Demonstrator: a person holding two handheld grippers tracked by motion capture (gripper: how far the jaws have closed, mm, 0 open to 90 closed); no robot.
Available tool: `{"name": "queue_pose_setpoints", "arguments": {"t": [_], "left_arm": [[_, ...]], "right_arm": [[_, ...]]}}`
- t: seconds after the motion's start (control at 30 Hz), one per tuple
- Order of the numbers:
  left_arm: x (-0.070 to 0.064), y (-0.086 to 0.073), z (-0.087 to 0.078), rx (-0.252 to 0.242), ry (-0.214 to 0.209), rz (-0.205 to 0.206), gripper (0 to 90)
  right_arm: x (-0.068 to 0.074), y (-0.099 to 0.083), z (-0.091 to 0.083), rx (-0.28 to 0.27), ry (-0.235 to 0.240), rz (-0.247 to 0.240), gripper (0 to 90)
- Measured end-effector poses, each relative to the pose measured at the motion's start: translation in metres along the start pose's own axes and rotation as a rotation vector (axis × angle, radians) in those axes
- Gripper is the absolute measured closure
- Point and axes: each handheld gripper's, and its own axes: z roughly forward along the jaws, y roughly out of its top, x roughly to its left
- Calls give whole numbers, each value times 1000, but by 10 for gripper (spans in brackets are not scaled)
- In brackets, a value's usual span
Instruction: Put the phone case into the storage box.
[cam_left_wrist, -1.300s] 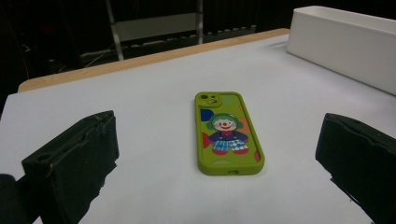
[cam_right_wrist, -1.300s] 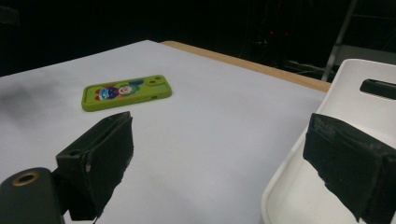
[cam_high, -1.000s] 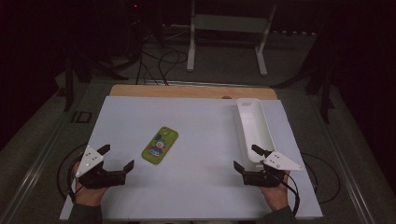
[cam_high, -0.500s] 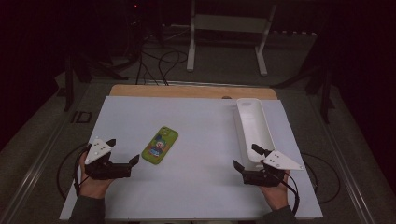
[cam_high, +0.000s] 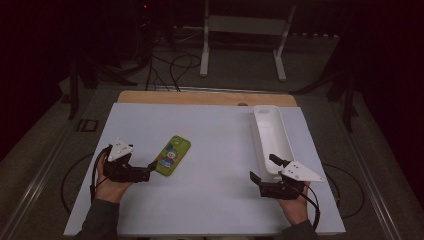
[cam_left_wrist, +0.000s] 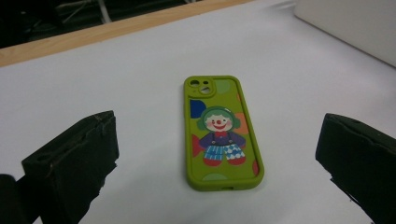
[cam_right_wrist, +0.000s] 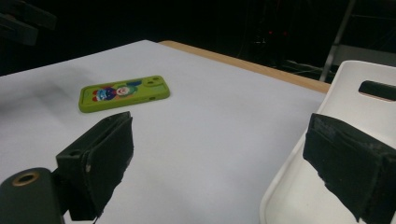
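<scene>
Where it lies flat: green clown-printed rubbery phone case (cam_left_wrist: 222, 133), just ahead of my left gripper (cam_left_wrist: 219, 163), jaws spread wide, untouched.

Phone case (cam_high: 173, 155) lies flat on the table (cam_high: 215, 135), centre-left of the frame. Left gripper (cam_high: 148, 170) sits just below-left of it, jaws apart, close to its near end. Tray (cam_high: 271, 136) runs lengthwise at the right. Right gripper (cam_high: 263, 169) at lower right, by the tray's near end, well apart from the case.

White tray (cam_right_wrist: 327, 154) cut off by right and bottom edges in right gripper view; clown print on phone case (cam_high: 172, 155) too small in high view.
</scene>
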Motion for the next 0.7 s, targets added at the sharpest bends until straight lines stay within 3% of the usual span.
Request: {"name": "queue_pose_setpoints", "arguments": {"t": [0.7], "left_arm": [[0, 10, 33, 80, -15, 16, 0]], "right_arm": [[0, 0, 1, -1, 2, 1, 84]]}}
